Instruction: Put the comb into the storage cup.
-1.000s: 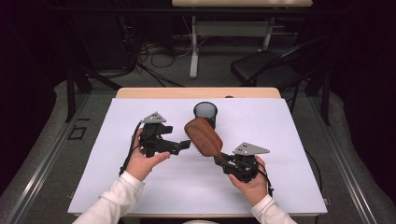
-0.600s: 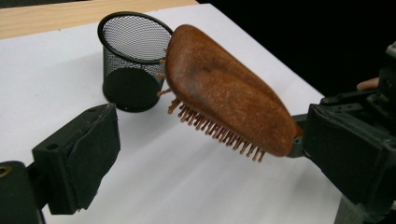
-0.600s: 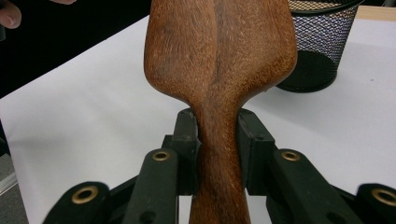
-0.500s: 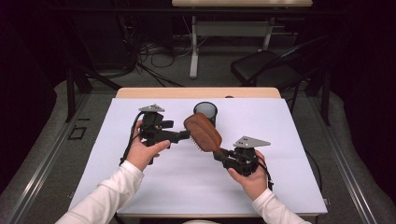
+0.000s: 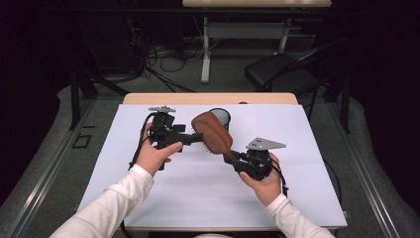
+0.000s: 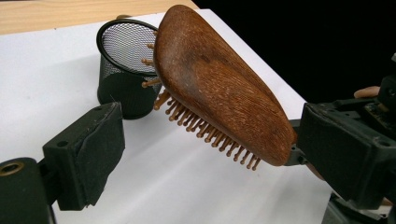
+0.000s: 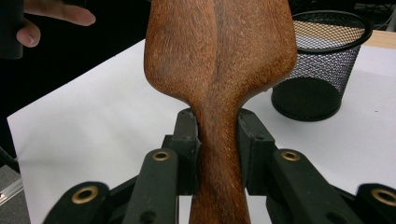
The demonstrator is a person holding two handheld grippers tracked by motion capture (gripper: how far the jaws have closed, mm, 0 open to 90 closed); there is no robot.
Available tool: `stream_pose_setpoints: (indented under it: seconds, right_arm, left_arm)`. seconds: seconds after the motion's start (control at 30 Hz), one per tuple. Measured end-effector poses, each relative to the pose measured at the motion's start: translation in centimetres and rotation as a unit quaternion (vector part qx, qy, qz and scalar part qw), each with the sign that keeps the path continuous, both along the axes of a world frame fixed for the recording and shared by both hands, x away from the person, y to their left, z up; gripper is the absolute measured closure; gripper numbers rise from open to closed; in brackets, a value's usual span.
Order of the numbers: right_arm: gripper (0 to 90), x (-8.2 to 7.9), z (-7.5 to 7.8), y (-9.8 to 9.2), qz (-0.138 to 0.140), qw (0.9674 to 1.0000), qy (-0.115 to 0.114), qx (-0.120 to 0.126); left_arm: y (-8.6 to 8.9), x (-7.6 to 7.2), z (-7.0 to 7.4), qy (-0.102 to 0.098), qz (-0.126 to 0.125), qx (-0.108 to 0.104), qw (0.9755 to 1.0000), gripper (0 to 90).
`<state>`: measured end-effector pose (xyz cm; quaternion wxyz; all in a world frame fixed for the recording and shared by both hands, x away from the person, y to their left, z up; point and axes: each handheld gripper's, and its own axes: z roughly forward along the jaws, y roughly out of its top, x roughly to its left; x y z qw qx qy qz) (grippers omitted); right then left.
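Big white-covered bench (image 5: 148, 198) with a wooden strip along the far edge, and up in the air over it there's a brown wooden paddle hairbrush (image 5: 213, 133), peg bristles pointing down, its head just by the black wire-mesh cup (image 5: 221, 117). Right tool (image 5: 233, 159) is clamped on the handle neck, solid squeeze from both sides. Left tool (image 5: 197, 139) has been closing in a bit but its jaws are spread, touching nothing, brush head between them. My worry: the brush sticks out far from that one narrow grip, so a bump from the left tool could twist it loose or knock the cup over.
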<state>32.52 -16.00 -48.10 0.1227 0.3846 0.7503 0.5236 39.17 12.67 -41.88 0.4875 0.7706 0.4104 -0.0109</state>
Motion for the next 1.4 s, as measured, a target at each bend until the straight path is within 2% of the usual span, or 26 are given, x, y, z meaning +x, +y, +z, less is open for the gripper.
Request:
stream_pose_setpoints:
  seconds: [0.73, 0.9, 1.07, 1.4]
  right_arm:
    - [71.6, 1.1, 1.9, 0.5, -0.004, 0.9994, -0.024, 0.025]
    - [71.6, 1.3, 2.1, 0.6, -0.004, 0.9992, -0.027, 0.028]
    - [71.6, 1.4, 2.1, 0.8, -0.005, 0.9990, -0.027, 0.034]
    - [71.7, 1.5, 2.4, 0.8, -0.006, 0.9986, -0.032, 0.041]
  left_arm:
    - [-0.3, 1.3, 1.2, 0.015, 0.019, -0.003, 0.9997, 11.9]
    - [-0.4, 1.6, 1.4, 0.022, 0.024, -0.014, 0.9994, 11.9]
    - [-0.7, 2.0, 1.4, 0.031, 0.027, -0.016, 0.9990, 11.9]
    - [-1.5, 2.4, 1.8, 0.038, 0.020, -0.021, 0.9989, 11.9]
